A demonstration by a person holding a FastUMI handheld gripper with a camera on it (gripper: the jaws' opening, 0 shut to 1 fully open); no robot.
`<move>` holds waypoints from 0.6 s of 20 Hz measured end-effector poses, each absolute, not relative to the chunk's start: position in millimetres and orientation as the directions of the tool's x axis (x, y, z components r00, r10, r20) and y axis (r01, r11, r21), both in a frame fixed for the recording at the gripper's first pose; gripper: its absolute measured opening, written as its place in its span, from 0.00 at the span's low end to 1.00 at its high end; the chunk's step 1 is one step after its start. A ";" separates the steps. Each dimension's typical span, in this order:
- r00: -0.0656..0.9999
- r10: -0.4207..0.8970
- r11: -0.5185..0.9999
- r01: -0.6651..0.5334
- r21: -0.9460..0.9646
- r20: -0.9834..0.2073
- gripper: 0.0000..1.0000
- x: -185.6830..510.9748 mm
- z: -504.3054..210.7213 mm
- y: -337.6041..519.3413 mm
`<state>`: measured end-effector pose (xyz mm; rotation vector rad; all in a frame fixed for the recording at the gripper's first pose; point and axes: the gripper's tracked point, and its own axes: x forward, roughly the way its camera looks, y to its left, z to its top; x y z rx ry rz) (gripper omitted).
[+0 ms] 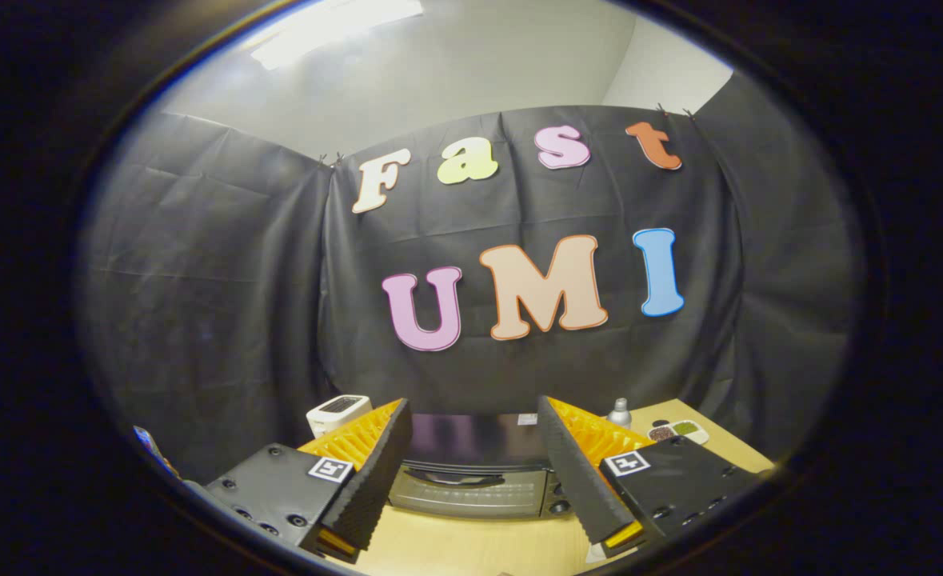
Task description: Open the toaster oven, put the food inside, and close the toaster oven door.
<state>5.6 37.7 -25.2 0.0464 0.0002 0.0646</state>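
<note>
On the desk (479, 548), at the far left past the left finger, a small white appliance (338, 414) stands against the booth's black cloth. In the middle the toaster oven (471, 472) sits just ahead of the jaws, framed between the two fingers, its glass door up and closed with the handle across the top. The gripper (471, 480) has its jaws spread wide apart and empty, touching nothing. To the right, beyond the right finger, a small grey bottle (620, 411) and a white dish with dark and green contents (679, 432) sit well apart from the oven; whether that dish is the food I cannot tell. By my judgement nothing is done yet: opening, loading and closing all remain.
</note>
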 end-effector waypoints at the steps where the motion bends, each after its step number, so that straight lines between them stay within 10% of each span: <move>1: 0.998 0.068 0.996 -0.068 0.054 -0.004 0.98 7.4 -29.6 40.2; 12: 0.988 0.137 0.988 -0.131 0.083 -0.074 0.98 49.4 -98.0 82.1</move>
